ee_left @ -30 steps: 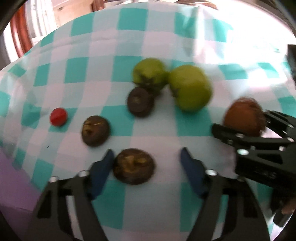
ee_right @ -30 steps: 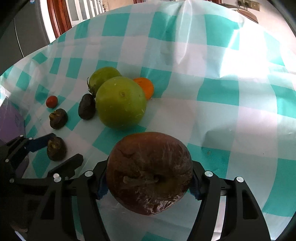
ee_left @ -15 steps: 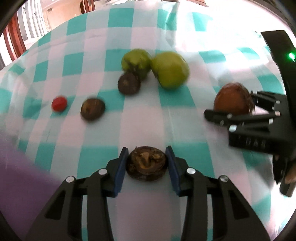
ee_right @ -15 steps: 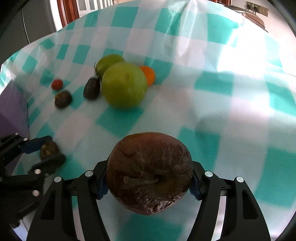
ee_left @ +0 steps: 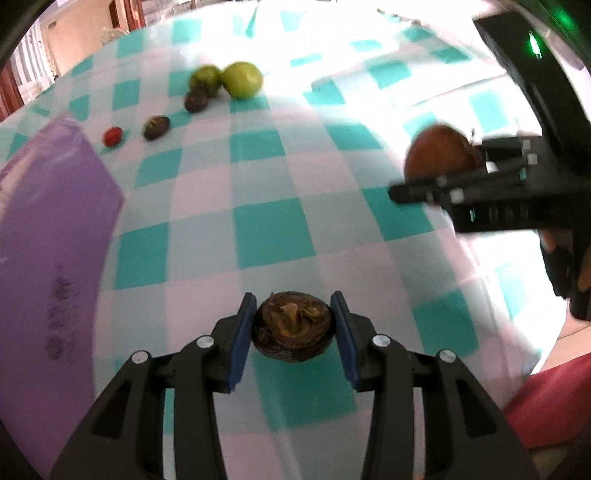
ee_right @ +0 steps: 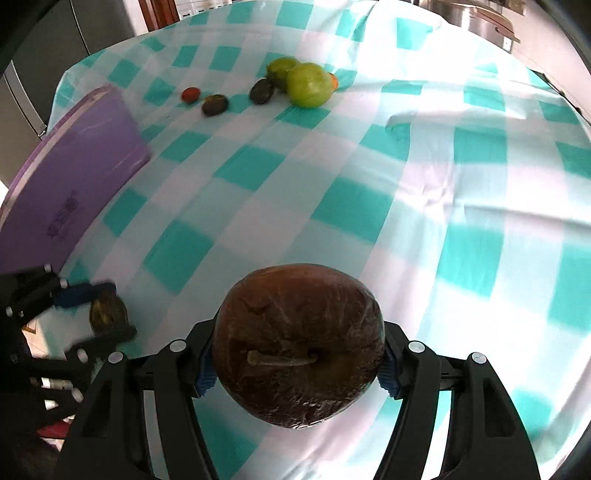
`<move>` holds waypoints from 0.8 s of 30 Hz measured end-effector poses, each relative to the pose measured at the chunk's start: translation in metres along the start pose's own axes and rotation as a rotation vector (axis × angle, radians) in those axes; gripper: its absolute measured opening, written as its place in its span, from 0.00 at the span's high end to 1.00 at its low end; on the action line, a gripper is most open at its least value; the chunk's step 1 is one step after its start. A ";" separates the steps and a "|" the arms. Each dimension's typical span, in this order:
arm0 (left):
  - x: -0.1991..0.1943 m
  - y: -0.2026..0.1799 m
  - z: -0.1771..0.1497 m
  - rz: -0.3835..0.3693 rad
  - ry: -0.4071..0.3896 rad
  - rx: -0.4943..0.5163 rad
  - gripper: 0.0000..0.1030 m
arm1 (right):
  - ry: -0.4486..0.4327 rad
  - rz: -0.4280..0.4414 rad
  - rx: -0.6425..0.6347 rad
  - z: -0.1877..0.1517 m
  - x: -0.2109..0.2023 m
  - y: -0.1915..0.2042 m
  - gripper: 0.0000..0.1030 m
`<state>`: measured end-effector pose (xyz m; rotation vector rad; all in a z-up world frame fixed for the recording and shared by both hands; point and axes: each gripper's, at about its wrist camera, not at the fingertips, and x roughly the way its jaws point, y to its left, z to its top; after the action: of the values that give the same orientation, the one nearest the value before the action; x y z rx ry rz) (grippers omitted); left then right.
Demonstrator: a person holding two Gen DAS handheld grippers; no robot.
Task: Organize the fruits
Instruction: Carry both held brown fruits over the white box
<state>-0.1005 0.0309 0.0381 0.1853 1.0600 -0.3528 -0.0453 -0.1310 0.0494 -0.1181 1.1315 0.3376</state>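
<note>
My left gripper (ee_left: 293, 334) is shut on a small dark shrivelled fruit (ee_left: 291, 326) and holds it above the checked tablecloth (ee_left: 258, 177). My right gripper (ee_right: 295, 363) is shut on a large brown rotten apple (ee_right: 299, 343), stem toward the camera; that apple also shows in the left wrist view (ee_left: 439, 155). Far off on the cloth lie two green fruits (ee_right: 308, 85), an orange fruit (ee_right: 333, 80) behind them, two dark fruits (ee_right: 214, 104) and a small red fruit (ee_right: 190, 94).
A purple board (ee_right: 70, 173) lies at the left on the cloth and also shows in the left wrist view (ee_left: 48, 229). A metal pot (ee_right: 476, 14) stands past the table's far right. The table's near edge drops off at the right in the left wrist view.
My left gripper closed on the small dark fruit and lifted it. Both grippers pulled back and up from the fruit group, which now looks farther away.
</note>
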 end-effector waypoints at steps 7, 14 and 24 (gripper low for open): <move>-0.114 0.050 -0.024 0.016 -0.258 -0.143 0.60 | -0.062 0.022 0.012 -0.013 -0.054 0.065 0.36; -0.204 0.111 -0.061 0.121 -0.430 -0.301 0.60 | -0.167 0.110 -0.091 0.010 -0.102 0.158 0.36; -0.235 0.193 -0.096 0.284 -0.360 -0.473 0.60 | -0.141 0.177 -0.349 0.068 -0.104 0.277 0.36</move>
<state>-0.2108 0.2856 0.1944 -0.1482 0.7219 0.1246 -0.1157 0.1262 0.1939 -0.2979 0.9373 0.6902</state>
